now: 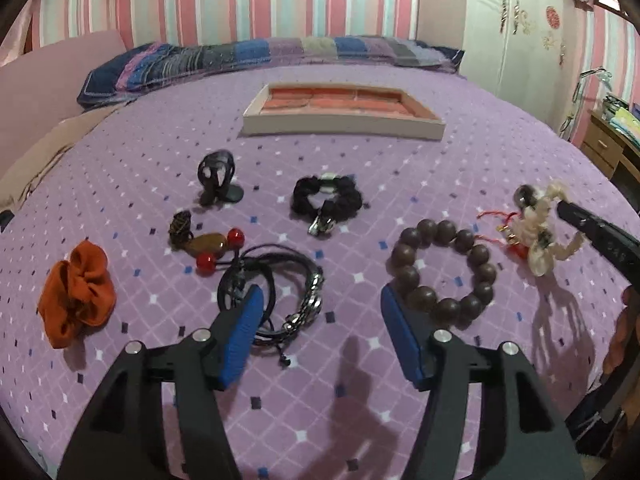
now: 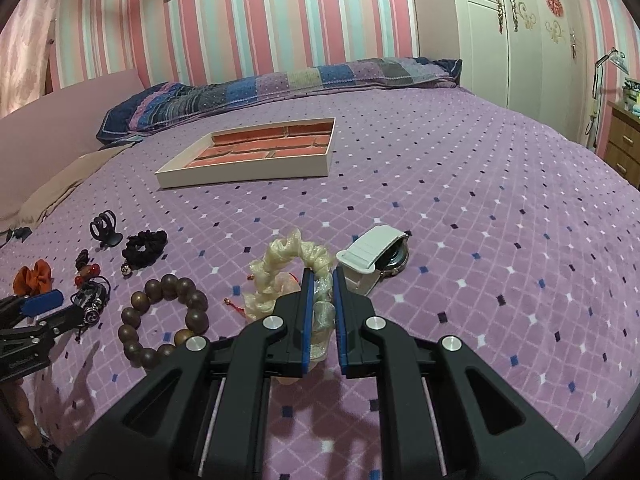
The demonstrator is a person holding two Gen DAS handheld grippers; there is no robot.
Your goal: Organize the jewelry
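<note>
My right gripper (image 2: 320, 276) is shut on a cream organza scrunchie (image 2: 280, 264), held just above the purple bedspread; it also shows in the left wrist view (image 1: 538, 236). My left gripper (image 1: 320, 300) is open and empty, low over the bed between a black cord and chain bracelet (image 1: 280, 300) and a brown wooden bead bracelet (image 1: 444, 268). A divided tray with a red lining (image 1: 344, 124) lies farther back. A white-strapped watch (image 2: 376, 260) lies right of the scrunchie.
An orange scrunchie (image 1: 76, 292), a red bead hair tie (image 1: 208, 244), a black claw clip (image 1: 218, 178) and a black scrunchie (image 1: 326, 198) lie on the bed. A patchwork pillow (image 1: 260, 60) is at the far edge. A wardrobe (image 2: 520, 28) stands at the right.
</note>
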